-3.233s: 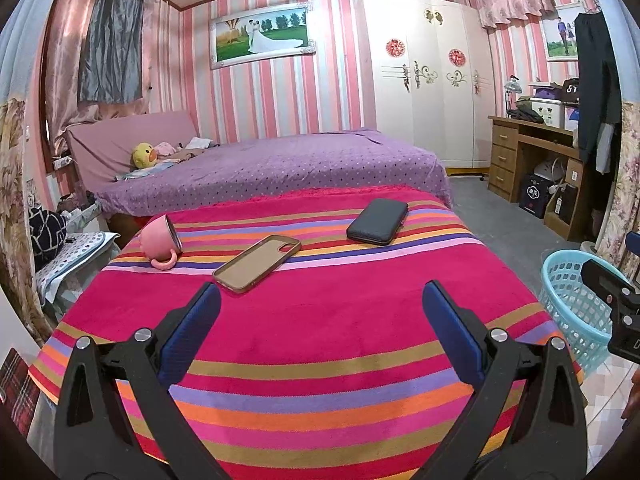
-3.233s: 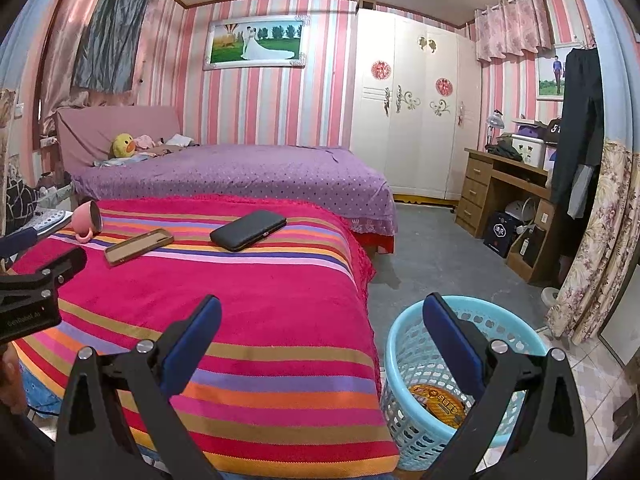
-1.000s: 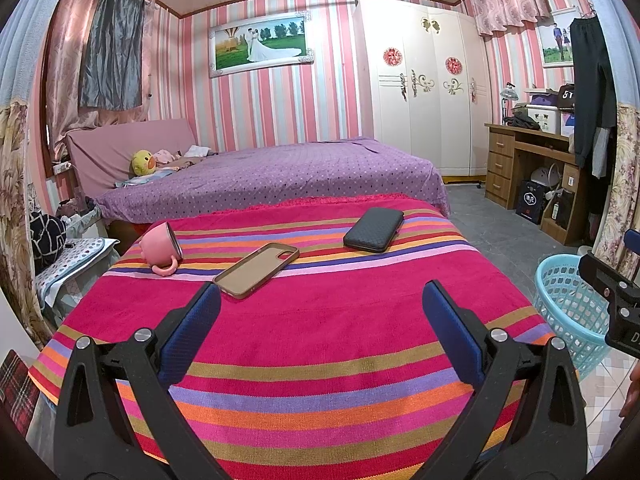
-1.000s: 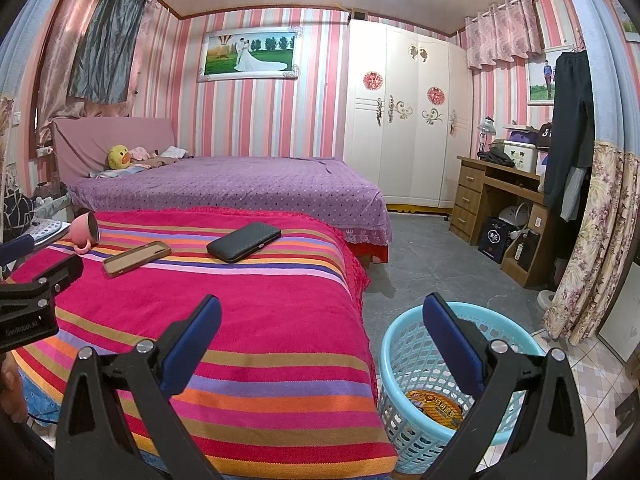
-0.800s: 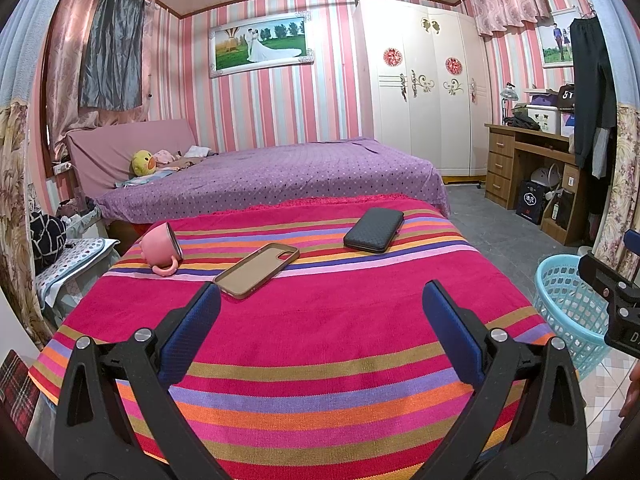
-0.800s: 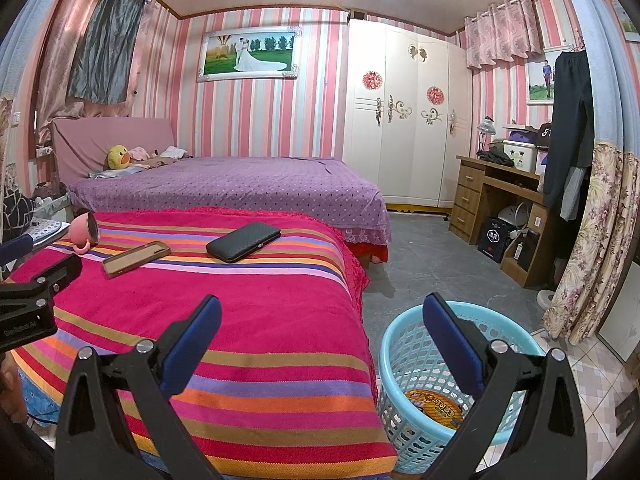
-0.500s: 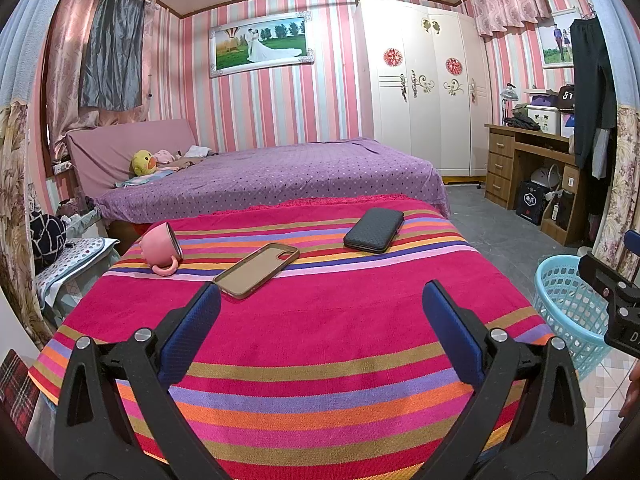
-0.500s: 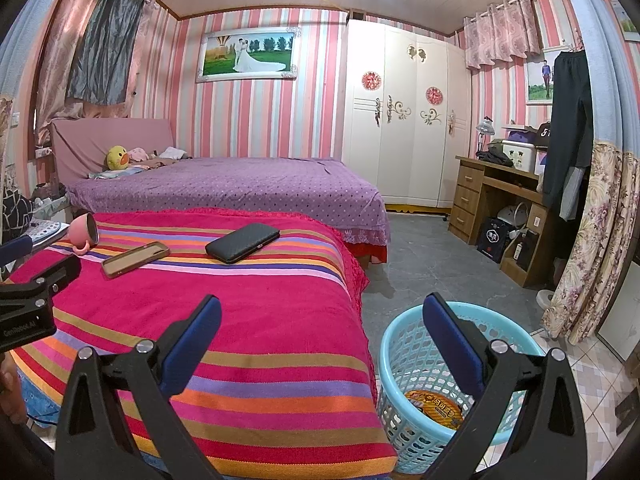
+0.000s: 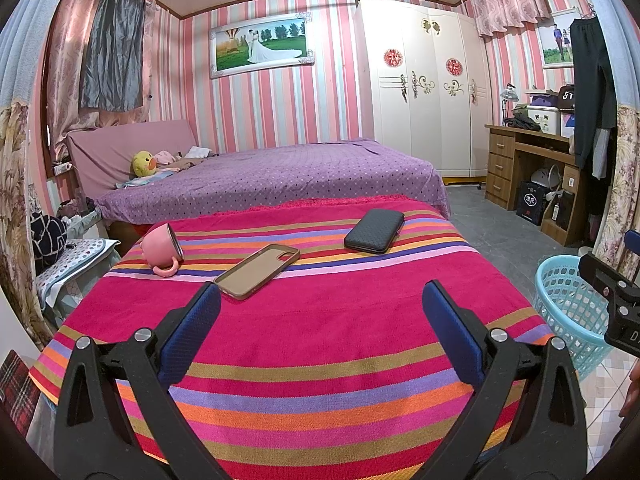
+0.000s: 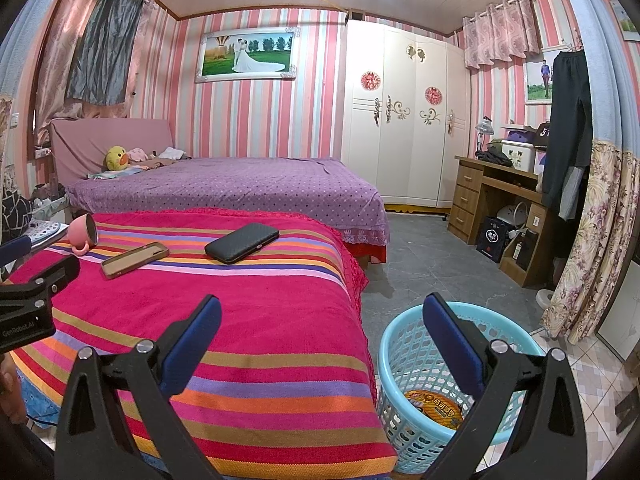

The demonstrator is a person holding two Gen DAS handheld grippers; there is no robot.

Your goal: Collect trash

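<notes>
— Striped bedspread (image 9: pixel 320 320) fills the near view, and both grippers hang over its near edge, empty: left gripper (image 9: pixel 322 332) spread wide, right gripper (image 10: pixel 322 336) the same.

— Any trash in reach?

— None that I can make out on the bed. Farther up lie a tan phone case (image 9: pixel 257 270), a black wallet (image 9: pixel 375 230) toward the far right corner, and a tipped pink mug (image 9: pixel 161 245) at the far left edge — hardly rubbish. One printed wrapper (image 10: pixel 434 406) sits already in the blue basket (image 10: pixel 404 360) on the floor by the bed's right side.

— So which step?

— Searching, I'd judge. Next calls for finding a scrap, then closing on it.
</notes>
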